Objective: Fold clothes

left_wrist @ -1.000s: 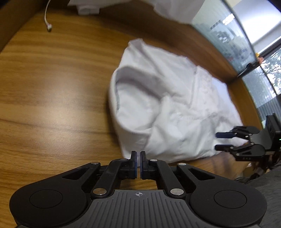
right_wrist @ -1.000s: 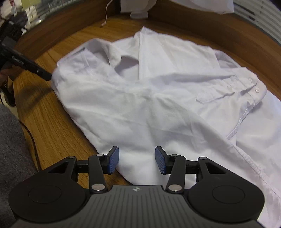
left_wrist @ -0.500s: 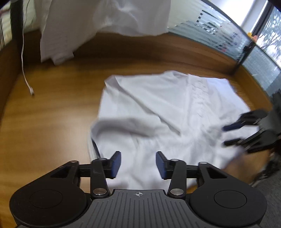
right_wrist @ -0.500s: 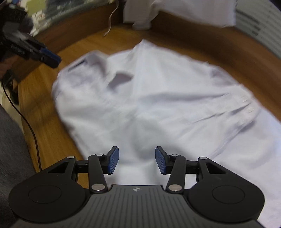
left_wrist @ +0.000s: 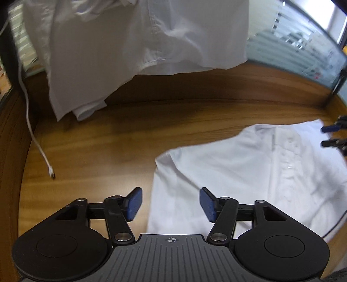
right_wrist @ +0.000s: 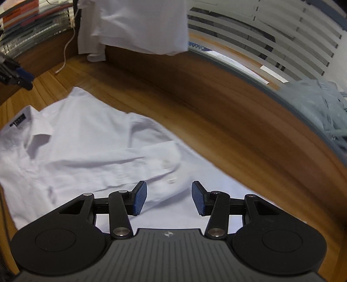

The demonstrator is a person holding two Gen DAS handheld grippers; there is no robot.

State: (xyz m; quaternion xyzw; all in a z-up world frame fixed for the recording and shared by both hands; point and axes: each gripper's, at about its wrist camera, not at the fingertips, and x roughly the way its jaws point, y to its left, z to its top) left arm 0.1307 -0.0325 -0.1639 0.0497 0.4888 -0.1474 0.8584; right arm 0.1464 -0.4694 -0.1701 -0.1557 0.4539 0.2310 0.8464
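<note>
Hovering with jaws wide and empty, the left tool [left_wrist: 170, 202] and right tool [right_wrist: 168, 198] flank the shirt [right_wrist: 91, 156], lying at six o'clock on the counter [left_wrist: 97, 147], sleeve folded across, body folds apparently remaining; another garment [left_wrist: 134, 36] hangs at twelve.

A wooden desk [left_wrist: 91, 151] with a warm brown grain fills both views, edged at the back by a darker raised wooden rim [left_wrist: 216, 91]. Beyond the rim stands a frosted glass partition [left_wrist: 292, 50] with pale horizontal stripes, held by a dark post [left_wrist: 335, 86] at the right of the left wrist view. The right wrist view shows white slatted blinds [right_wrist: 271, 32] with daylight behind them. A white cable [left_wrist: 32, 121] hangs down at the left and ends on the desk. Stacked books or folders [right_wrist: 23, 10] sit at the upper left, too blurred to read.
</note>
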